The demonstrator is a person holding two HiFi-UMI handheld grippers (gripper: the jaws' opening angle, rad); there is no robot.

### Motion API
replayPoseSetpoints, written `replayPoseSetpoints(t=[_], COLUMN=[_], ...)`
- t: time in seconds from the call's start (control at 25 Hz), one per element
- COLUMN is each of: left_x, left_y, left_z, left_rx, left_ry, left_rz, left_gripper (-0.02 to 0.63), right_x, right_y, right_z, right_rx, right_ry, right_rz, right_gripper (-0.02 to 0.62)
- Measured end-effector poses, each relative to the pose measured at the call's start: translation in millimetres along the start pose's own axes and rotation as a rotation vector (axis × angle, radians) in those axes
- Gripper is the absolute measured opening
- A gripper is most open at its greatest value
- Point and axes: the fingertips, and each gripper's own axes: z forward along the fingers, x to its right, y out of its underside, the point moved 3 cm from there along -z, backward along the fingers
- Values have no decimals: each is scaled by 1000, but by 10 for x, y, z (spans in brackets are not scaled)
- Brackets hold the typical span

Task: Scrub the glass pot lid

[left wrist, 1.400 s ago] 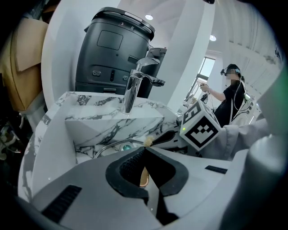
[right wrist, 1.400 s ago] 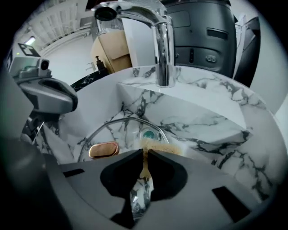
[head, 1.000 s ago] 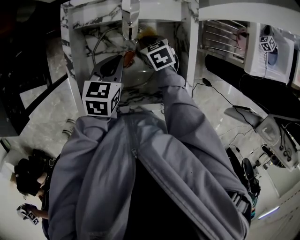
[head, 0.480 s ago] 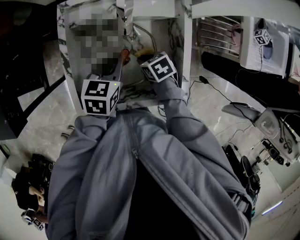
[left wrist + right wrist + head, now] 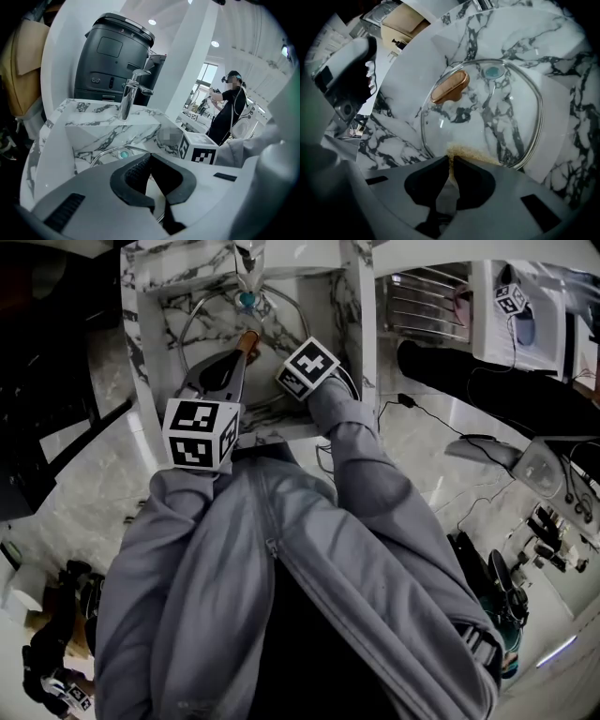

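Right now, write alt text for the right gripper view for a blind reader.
The right gripper, shut on a tan scrub pad, holds it against the near rim of a glass pot lid lying in a marble sink.

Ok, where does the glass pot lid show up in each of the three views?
Head view: the glass pot lid lies in the marble sink, top centre.
Left gripper view: only a slice by its rim shows, low and left of centre, just above the jaws.
Right gripper view: it fills the centre, with its wooden knob at the upper left.
Shared landmark: the teal drain.
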Motion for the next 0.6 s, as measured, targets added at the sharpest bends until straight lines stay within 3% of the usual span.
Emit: replayPoseSetpoints(t=[0.16, 0.28, 0.4, 0.6], left_x=[-11, -30, -34, 64], left_y=[14, -18, -50, -106], left_z=[-160, -253, -348, -495], left_rx=[6, 17, 27, 45], left_ry=[-2, -1, -2, 9], left_rz=[2, 8, 18, 47], left_gripper=[15, 14, 15, 14], right_x=[-135, -168, -255, -600], right_y=[121, 122, 22, -117], right_z=[105, 78, -119, -645], right_rx=[-121, -155, -94, 124], right_ry=[-58, -28, 40, 137], right_rz=[-20, -65, -103, -130], right_gripper=[51, 51, 51, 51])
